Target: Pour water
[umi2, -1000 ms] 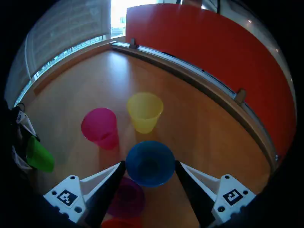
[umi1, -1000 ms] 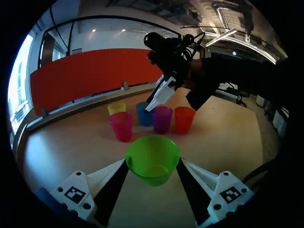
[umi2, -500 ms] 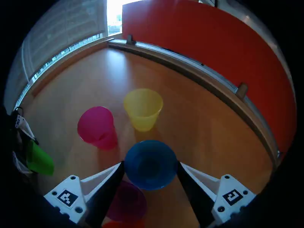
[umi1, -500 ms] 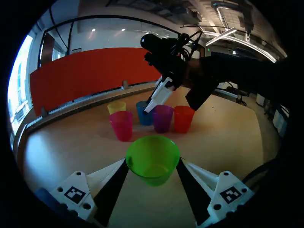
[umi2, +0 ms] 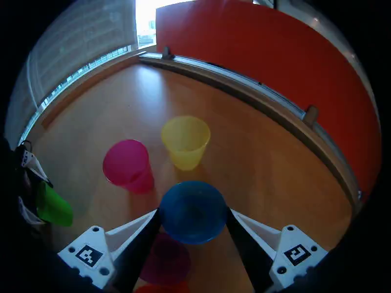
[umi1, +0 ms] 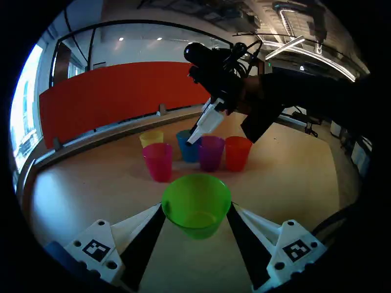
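My left gripper (umi1: pixel 196 207) is shut on a green cup (umi1: pixel 196 193), held upright close to the camera; I cannot tell whether it holds water. Farther off, a blue cup (umi1: pixel 187 146) stands in a cluster with the yellow (umi1: pixel 151 138), pink (umi1: pixel 157 161), purple (umi1: pixel 211 152) and orange (umi1: pixel 237 153) cups. My right gripper (umi2: pixel 192 215) is shut on the blue cup (umi2: pixel 192 210), its fingers pressing both sides. The right gripper (umi1: pixel 193 139) reaches down from a dark-sleeved hand. The left gripper (umi2: pixel 34 190) and green cup (umi2: pixel 54 209) sit at the far left of the right gripper view.
The cups stand on a wooden table (umi1: pixel 293 176) with a raised ledge (umi2: pixel 273 107) along its far edge and a red wall panel (umi1: pixel 112 93) behind. In the right gripper view the yellow cup (umi2: pixel 185 141) and pink cup (umi2: pixel 127 165) lie ahead, the purple cup (umi2: pixel 166 256) below.
Hardly anything: both views shift slightly. The right gripper keeps the blue cup and the left gripper keeps the green cup.
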